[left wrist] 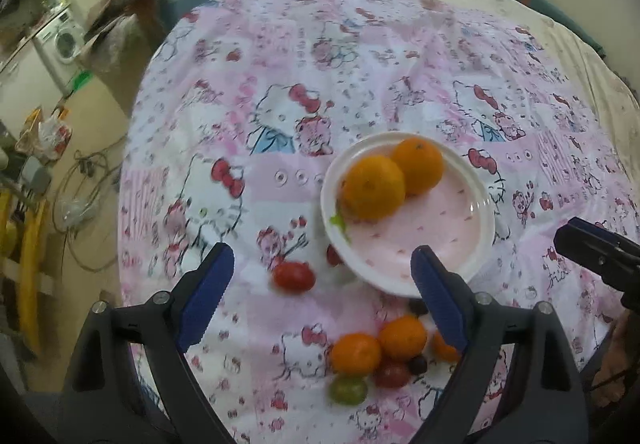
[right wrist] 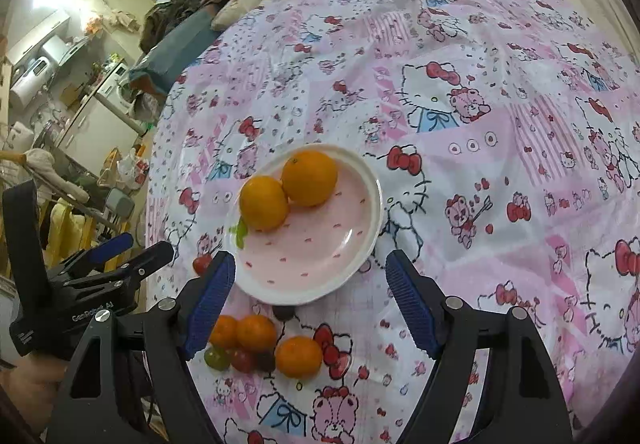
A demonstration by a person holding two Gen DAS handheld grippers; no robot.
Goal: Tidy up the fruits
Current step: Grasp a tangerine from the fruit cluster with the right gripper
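Both grippers, left [left wrist: 322,284] and right [right wrist: 310,290], hang with jaws wide and empty above loose oranges [right wrist: 298,357] beside the plate [right wrist: 356,260].

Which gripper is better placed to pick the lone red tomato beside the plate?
Probably the left gripper: the red tomato lies between its open fingers, while the right gripper hovers over the plate.

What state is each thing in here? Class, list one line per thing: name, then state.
plate: upright on the cloth, holding two oranges.
two oranges: on the plate, touching.
three loose oranges: on the cloth, off the plate.
red tomato: alone on the cloth beside the plate.
left gripper: open, empty.
right gripper: open, empty.
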